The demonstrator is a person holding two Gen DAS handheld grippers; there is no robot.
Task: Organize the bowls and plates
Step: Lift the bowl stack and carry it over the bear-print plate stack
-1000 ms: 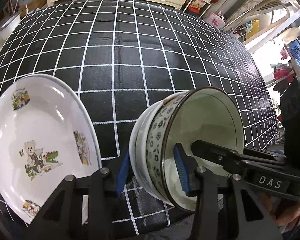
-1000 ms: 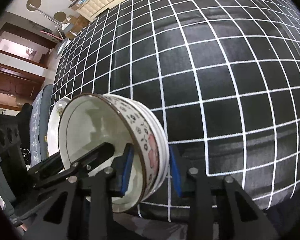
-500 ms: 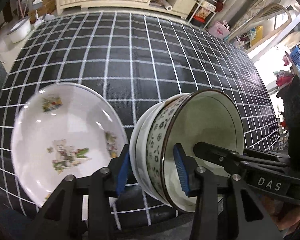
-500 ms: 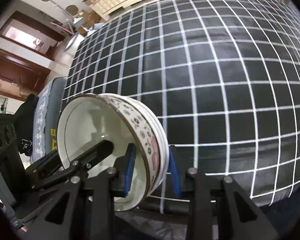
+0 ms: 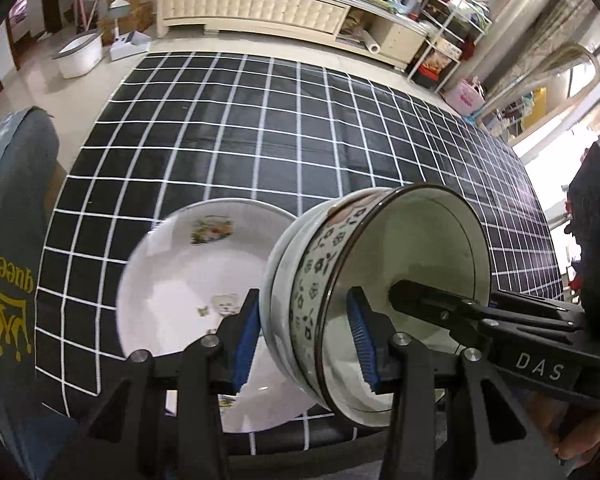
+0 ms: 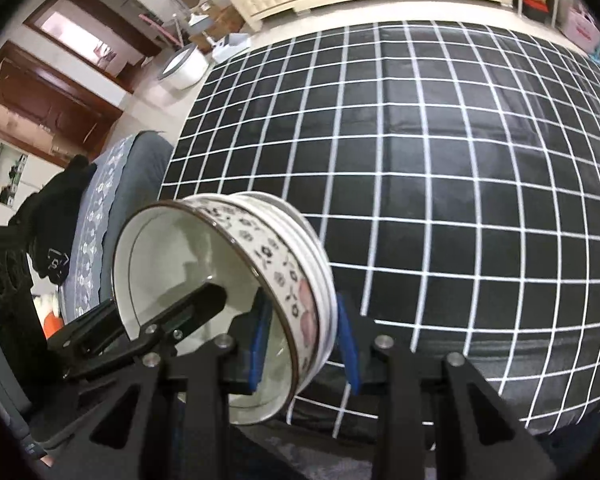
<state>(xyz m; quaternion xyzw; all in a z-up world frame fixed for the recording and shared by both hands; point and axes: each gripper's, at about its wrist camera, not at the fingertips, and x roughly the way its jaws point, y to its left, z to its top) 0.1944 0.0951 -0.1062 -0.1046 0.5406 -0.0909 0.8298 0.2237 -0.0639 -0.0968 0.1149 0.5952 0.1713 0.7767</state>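
Observation:
A stack of nested bowls (image 5: 400,280) with a flower-patterned rim is held up between both grippers, tilted on its side above the near table edge. My left gripper (image 5: 304,344) is shut on the stack's wall, and my right gripper (image 6: 304,344) is shut on the opposite wall of the stack (image 6: 204,280). Each gripper's fingers reach into the other's view. A white plate (image 5: 180,280) with a teddy-bear print lies on the black grid tablecloth (image 5: 260,140), below and left of the stack.
The grid-patterned table (image 6: 440,160) stretches far ahead. A grey chair back (image 5: 8,280) with a gold crown print stands at the left edge. A white cabinet (image 5: 252,4), shelves and a white tub (image 5: 80,52) stand on the floor beyond.
Both grippers have risen with the bowl stack. The table and the teddy-bear plate now look farther below, and the plate sits nearer the stack in the left wrist view.

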